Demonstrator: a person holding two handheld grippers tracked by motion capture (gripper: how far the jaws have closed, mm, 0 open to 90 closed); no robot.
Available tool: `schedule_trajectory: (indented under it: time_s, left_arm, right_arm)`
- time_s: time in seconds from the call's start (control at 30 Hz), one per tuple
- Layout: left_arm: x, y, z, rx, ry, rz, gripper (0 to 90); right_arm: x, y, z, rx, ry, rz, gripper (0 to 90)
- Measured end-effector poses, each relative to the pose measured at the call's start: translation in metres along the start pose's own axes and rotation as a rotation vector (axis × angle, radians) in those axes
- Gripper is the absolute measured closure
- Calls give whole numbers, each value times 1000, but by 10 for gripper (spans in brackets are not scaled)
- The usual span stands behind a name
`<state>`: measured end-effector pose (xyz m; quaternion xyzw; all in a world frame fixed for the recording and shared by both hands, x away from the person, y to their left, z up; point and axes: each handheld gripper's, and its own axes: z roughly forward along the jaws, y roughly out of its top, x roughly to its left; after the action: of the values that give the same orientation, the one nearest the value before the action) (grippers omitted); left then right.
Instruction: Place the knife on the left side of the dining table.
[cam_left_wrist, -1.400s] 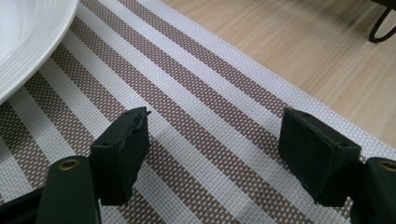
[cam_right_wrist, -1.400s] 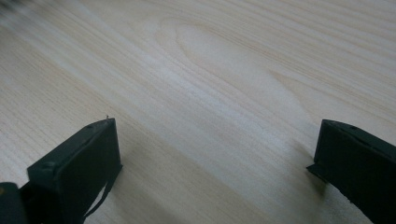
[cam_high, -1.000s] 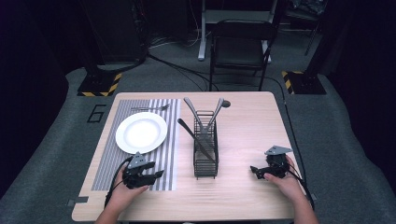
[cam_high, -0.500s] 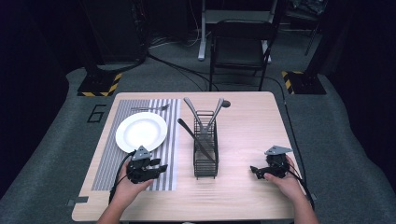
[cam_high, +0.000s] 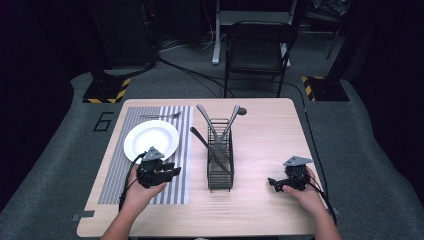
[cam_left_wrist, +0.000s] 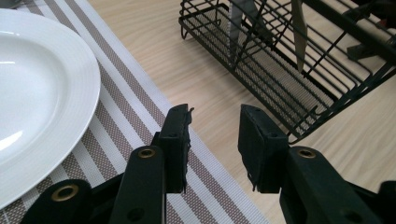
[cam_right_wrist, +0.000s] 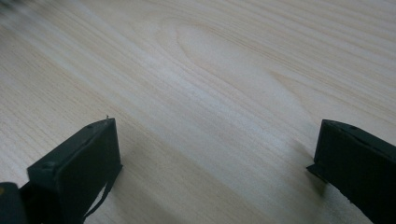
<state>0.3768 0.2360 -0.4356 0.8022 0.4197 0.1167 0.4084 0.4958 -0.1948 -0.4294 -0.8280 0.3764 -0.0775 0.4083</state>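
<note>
- High view: A person's left gripper (cam_high: 172, 171) hangs over the striped placemat (cam_high: 112, 170), at 5 o'clock of the white plate (cam_high: 151, 140), pointing toward the wire caddy (cam_high: 220, 160) of cutlery, probably lining up for a utensil. The right gripper (cam_high: 273, 183) rests on the wooden table (cam_high: 280, 130) at 3 o'clock of the caddy, seemingly idle. A fork (cam_high: 161, 115) lies at the plate's 12 o'clock; its tines are hard to make out.
- Left gripper view: The jaws have just been closing, yet stand apart with nothing between them. The plate is cropped at 9 o'clock; the utensils' handles (cam_left_wrist: 299, 32) run out at the top edge.
- Right gripper view: The jaws stand wide apart over bare wood, empty.
</note>
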Motion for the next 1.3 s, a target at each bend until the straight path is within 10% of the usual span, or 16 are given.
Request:
schedule_trajectory:
  time_s: [1.3]
  left_arm:
    - [-7, 87, -21, -76, -40, -147, 650]
  right_arm:
    - [0, 0, 0, -1, -4, -1, 0]
